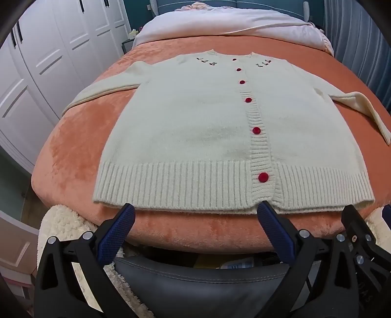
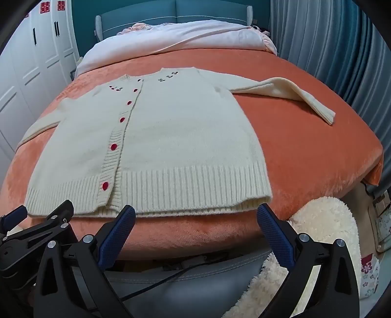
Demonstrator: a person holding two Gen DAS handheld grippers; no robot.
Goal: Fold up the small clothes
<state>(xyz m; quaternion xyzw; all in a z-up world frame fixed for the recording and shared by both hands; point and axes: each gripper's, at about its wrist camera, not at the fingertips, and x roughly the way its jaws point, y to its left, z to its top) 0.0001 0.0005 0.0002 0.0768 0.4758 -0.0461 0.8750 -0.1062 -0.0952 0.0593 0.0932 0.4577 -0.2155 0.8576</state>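
- left gripper (image 1: 195,210): jaws spread wide, nothing between the blue pads (image 1: 117,232), tilted down at the near edge of the bed, tips just short of the cardigan hem.
- right gripper (image 2: 195,211): also wide open and empty, blue pads (image 2: 275,234) apart, angled down at the same bed edge, just beside the left gripper, whose black frame shows at the left of the right wrist view.
- cream cardigan (image 1: 195,127): lies flat, front up, buttoned, on the orange blanket (image 1: 80,151); ribbed hem (image 1: 176,183) nearest the grippers, neckline at the far end.
- red buttons (image 1: 263,176) run up the ribbed placket; small dark embroidery (image 1: 207,62) on either side of the neck.
- Both sleeves spread outward: left sleeve (image 1: 102,90) runs toward the bed's left side, right sleeve (image 2: 293,95) bends, cuff pointing back toward the near end.
- Neither gripper touches the garment.
- Far end of bed: white duvet (image 2: 195,36) bunched against a teal headboard (image 2: 176,11).
- white wardrobe doors (image 1: 48,61) at left, blue-grey curtain (image 2: 330,49) at right.
- fluffy cream rug (image 2: 325,225) and a grey padded surface (image 1: 195,281) sit below the bed edge, under the grippers.
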